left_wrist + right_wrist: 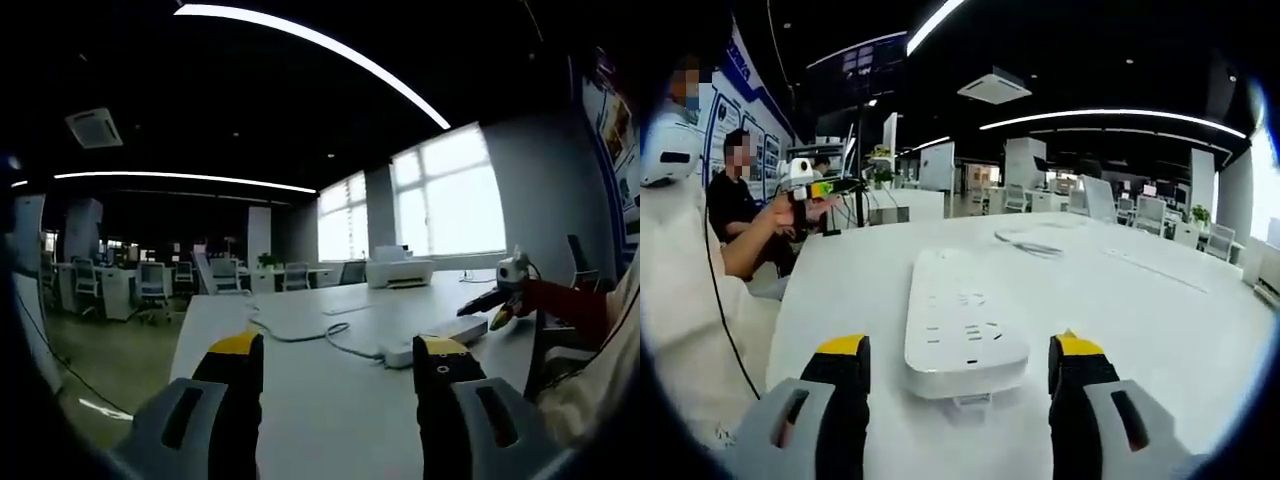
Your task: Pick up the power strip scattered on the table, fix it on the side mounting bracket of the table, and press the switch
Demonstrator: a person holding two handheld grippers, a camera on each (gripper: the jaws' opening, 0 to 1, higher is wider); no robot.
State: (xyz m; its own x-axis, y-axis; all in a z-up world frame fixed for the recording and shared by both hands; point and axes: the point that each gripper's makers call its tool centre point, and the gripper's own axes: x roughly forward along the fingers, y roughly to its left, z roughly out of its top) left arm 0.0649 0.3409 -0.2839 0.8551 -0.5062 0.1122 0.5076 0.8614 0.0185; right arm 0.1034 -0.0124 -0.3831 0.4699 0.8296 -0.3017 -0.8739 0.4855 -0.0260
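Note:
A white power strip lies flat on the white table, its near end between the yellow-tipped jaws of my right gripper. The jaws stand open, with a gap on each side of the strip. In the left gripper view the same power strip lies just beyond the right jaw, and its white cable runs off to the left. My left gripper is open above the table with nothing between its jaws. My right gripper reaches toward the strip's far end. My left gripper is held up at the left in a hand.
A white printer stands at the far end of the table. The coiled cable lies beyond the strip. A seated person is at the left behind the table. Desks and chairs fill the room beyond.

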